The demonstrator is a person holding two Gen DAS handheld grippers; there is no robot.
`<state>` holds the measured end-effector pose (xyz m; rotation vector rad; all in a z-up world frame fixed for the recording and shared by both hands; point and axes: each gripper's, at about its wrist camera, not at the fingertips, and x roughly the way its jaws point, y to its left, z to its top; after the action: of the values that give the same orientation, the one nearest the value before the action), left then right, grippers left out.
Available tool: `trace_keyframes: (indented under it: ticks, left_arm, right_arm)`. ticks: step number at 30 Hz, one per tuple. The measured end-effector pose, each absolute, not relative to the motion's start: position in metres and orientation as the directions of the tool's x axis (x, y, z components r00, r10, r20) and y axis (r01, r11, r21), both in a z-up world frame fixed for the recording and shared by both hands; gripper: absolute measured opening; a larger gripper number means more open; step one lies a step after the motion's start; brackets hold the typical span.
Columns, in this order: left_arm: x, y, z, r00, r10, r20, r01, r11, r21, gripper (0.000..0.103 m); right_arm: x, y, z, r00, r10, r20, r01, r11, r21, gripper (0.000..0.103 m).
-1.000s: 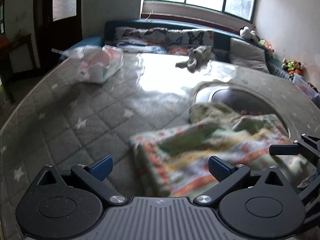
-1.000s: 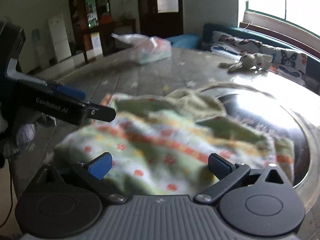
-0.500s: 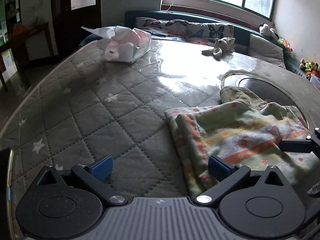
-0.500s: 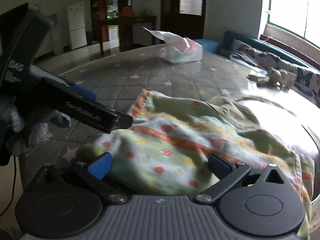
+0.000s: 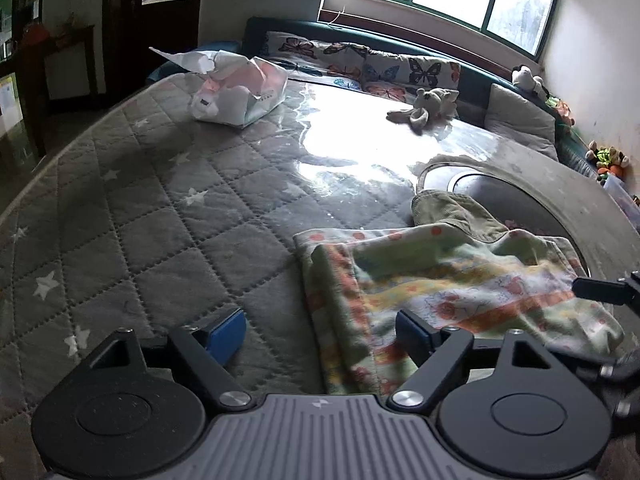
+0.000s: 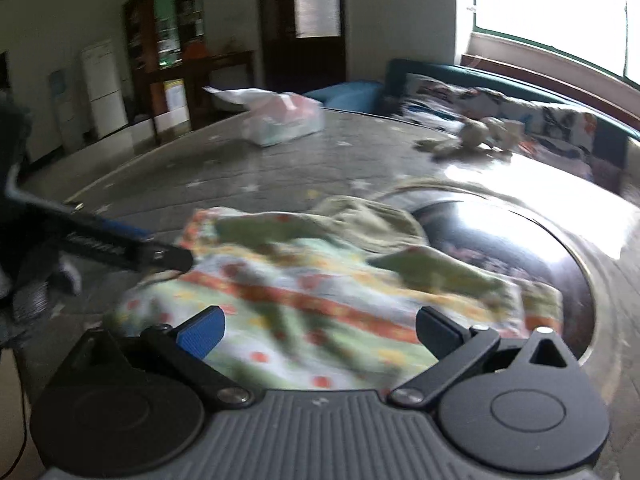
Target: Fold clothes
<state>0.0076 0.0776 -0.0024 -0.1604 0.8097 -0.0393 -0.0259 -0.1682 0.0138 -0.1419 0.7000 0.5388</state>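
A folded patterned garment (image 5: 440, 288), pale green with orange and yellow bands, lies on the grey quilted table cover (image 5: 160, 216). An olive garment (image 5: 452, 212) is bunched just behind it. My left gripper (image 5: 320, 332) is open at the patterned garment's left edge, with one finger over the cloth and the other over bare quilt. In the blurred right wrist view, my right gripper (image 6: 318, 332) is open low over the same garment (image 6: 320, 292), holding nothing. A finger of the left gripper (image 6: 128, 248) reaches in from the left, by the garment's corner.
A crumpled white and pink plastic bag (image 5: 240, 92) sits at the far left of the table, and a plush toy (image 5: 424, 108) at the far edge. A dark round inset (image 5: 500, 196) lies behind the garments. Butterfly cushions (image 5: 360, 60) line a bench under the window.
The left view has drifted left, so the garment now sits to the right rather than between the fingers. The right gripper swung rightward over the garment. Both stayed open.
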Motion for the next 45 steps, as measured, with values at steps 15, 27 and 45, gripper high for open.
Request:
trace_keyframes:
  ticks: [15, 27, 45]
  left_arm:
    - [0.007, 0.075, 0.0, 0.688, -0.115, -0.716, -0.02, 0.984, -0.177, 0.052]
    - [0.007, 0.075, 0.0, 0.674, -0.173, -0.718, -0.025, 0.966, -0.257, 0.038]
    - [0.012, 0.066, -0.001, 0.667, -0.166, -0.726, -0.02, 0.97, -0.241, 0.011]
  right_arm:
    - [0.022, -0.256, 0.004, 0.702, 0.261, -0.662, -0.243, 0.962, 0.121, 0.087]
    - [0.037, -0.277, -0.011, 0.673, 0.274, -0.687, -0.209, 0.961, 0.179, 0.065]
    - [0.034, -0.273, -0.008, 0.678, 0.303, -0.67, -0.222, 0.953, 0.206, 0.011]
